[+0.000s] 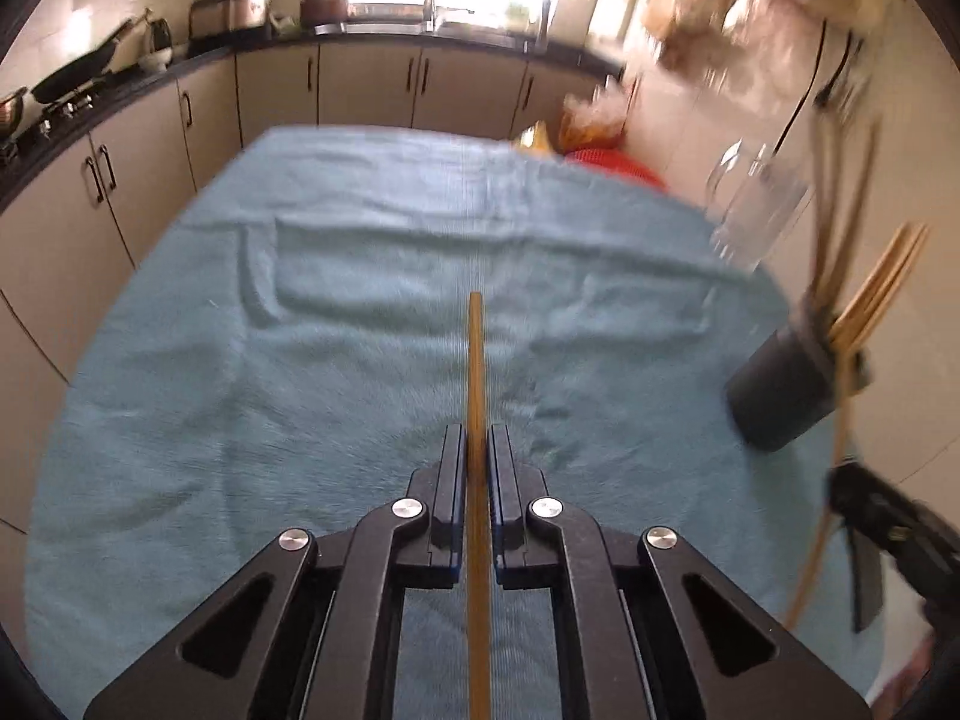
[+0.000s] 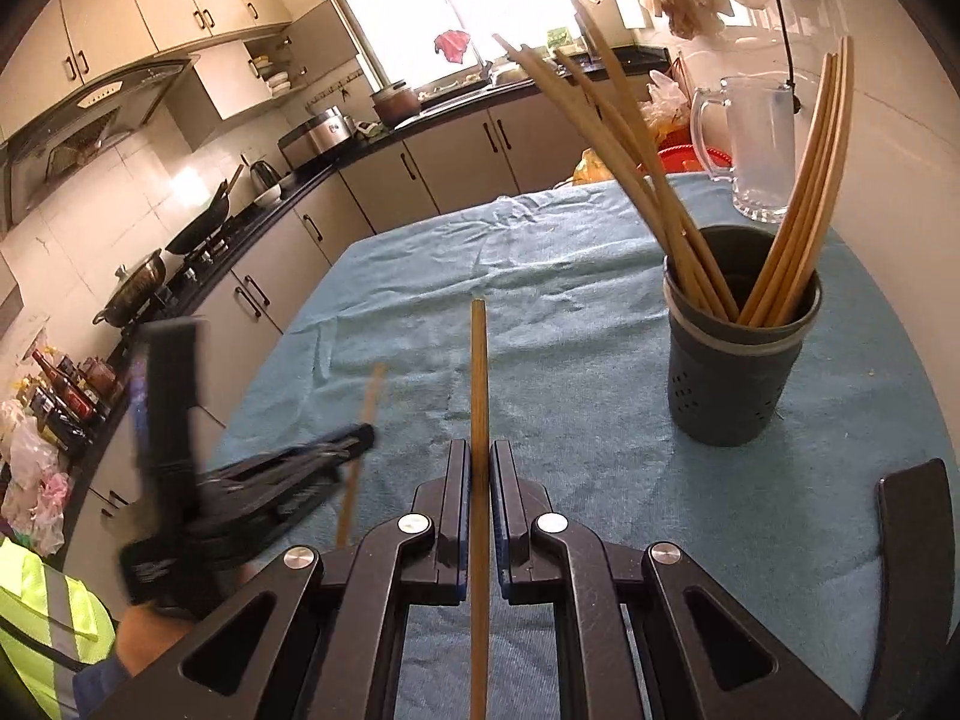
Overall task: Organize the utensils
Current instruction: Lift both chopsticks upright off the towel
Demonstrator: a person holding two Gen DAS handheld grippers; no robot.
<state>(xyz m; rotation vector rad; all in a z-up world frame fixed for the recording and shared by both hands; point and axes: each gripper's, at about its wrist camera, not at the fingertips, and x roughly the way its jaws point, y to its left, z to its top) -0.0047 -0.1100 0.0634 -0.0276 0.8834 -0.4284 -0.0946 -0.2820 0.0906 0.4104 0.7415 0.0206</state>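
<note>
In the left wrist view my left gripper [image 1: 477,438] is shut on a wooden chopstick [image 1: 476,360] that points forward over the blue towel [image 1: 300,330]. My right gripper [image 2: 478,456] is shut on a second chopstick [image 2: 478,372] in the same way. A dark round utensil cup [image 2: 738,372] stands upright on the towel ahead and to the right of the right gripper, with several chopsticks [image 2: 798,228] leaning in it. The cup [image 1: 786,384] shows blurred at the right edge of the left view. The left gripper [image 2: 354,438] appears blurred at the lower left of the right view.
A clear glass pitcher [image 2: 762,144] stands behind the cup near the table's far right corner. Kitchen counters with a stove and pans [image 2: 198,228] run along the left and back. A person's high-visibility sleeve [image 2: 42,630] is at the lower left.
</note>
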